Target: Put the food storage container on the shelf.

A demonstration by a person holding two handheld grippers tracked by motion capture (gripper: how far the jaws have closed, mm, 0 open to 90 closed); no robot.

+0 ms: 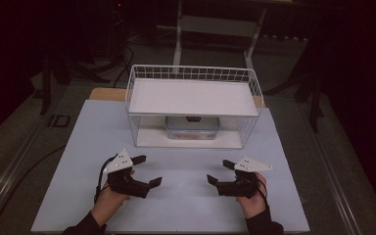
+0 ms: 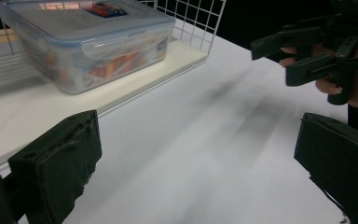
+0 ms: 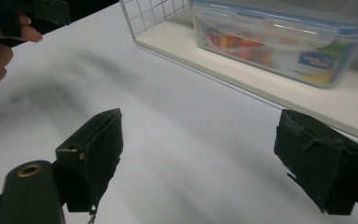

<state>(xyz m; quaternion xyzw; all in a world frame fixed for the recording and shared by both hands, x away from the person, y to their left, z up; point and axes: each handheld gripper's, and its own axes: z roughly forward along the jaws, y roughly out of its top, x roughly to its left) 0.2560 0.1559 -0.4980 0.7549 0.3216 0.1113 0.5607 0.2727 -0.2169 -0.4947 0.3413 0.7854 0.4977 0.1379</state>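
Observation:
A clear plastic box (image 1: 192, 127) with a blue-clipped lid sits on the bottom board of a white wire rack (image 1: 142, 78), under its upper shelf. Colourful contents show through the box (image 2: 88, 42) in the left gripper view and through the box (image 3: 279, 42) in the right gripper view. My left gripper (image 1: 148, 170) rests low over the table in front of the rack, open, nothing between its jaws (image 2: 196, 168). My right gripper (image 1: 219, 172) faces it from the right, also open and holding nothing (image 3: 214, 158). Both stand apart from the box.
The pale table top (image 1: 176, 210) spreads between the two grippers and the rack's bottom board (image 2: 135, 88). The rack's wire side walls (image 3: 154, 14) flank the box. Dark floor, cables and a frame lie beyond the table.

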